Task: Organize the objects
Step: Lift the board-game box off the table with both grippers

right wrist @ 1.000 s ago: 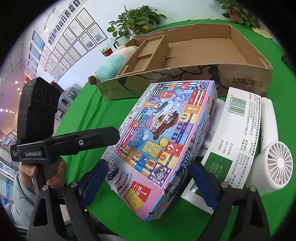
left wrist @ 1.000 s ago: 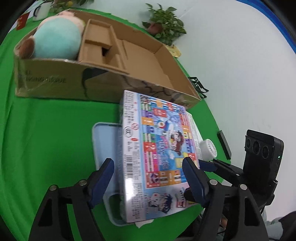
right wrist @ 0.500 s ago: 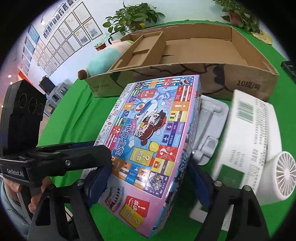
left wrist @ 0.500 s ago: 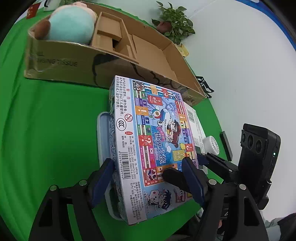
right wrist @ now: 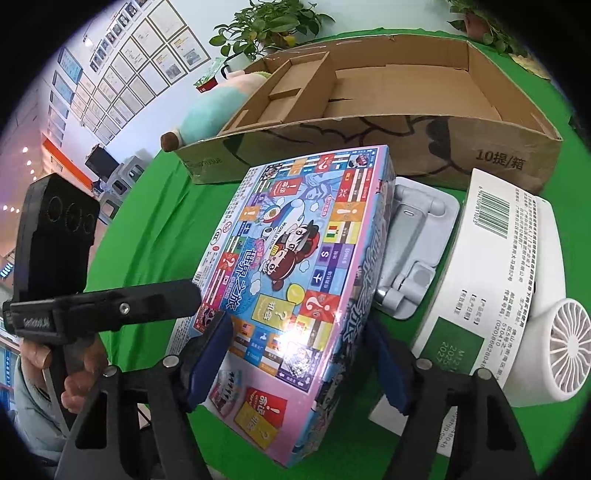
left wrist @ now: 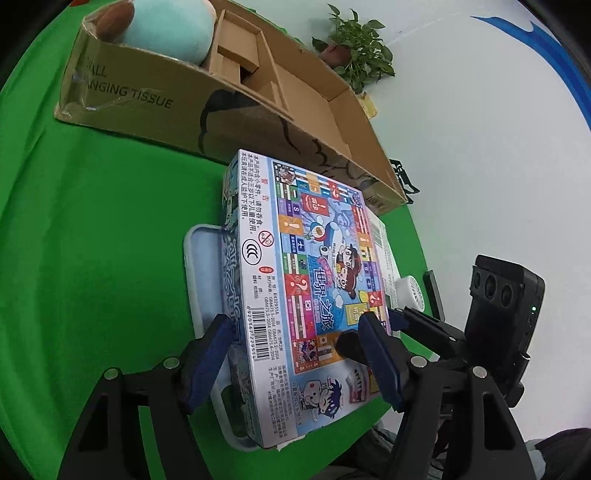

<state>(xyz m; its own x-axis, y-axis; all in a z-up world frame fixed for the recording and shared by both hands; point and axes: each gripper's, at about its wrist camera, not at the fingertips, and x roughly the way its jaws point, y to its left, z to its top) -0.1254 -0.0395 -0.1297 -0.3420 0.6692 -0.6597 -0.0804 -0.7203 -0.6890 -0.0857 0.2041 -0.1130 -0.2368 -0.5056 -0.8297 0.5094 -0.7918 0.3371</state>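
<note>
A colourful board game box (left wrist: pixel 314 277) (right wrist: pixel 295 258) lies tilted on the green table, propped on a white plastic tray (left wrist: pixel 199 266) (right wrist: pixel 417 240). My left gripper (left wrist: pixel 295 350) straddles its near corner, one blue pad by the side face and one over the top face; its jaws are closing. My right gripper (right wrist: pixel 297 354) straddles the neighbouring near corner the same way, and its jaws are closing too. I cannot see either pair of pads press firmly on the box.
A long open cardboard box (left wrist: pixel 147 92) (right wrist: pixel 480 155) with inner dividers stands behind, holding a teal plush toy (left wrist: pixel 166 29) (right wrist: pixel 210 114). A white barcoded carton (right wrist: pixel 491 258) and a white handheld fan (right wrist: pixel 569 350) lie to the right. Potted plants (right wrist: pixel 266 26) stand behind.
The right gripper's jaws have narrowed around the game box. The left wrist view has rolled, and a black finger of the right gripper now lies on the box's near top edge.
</note>
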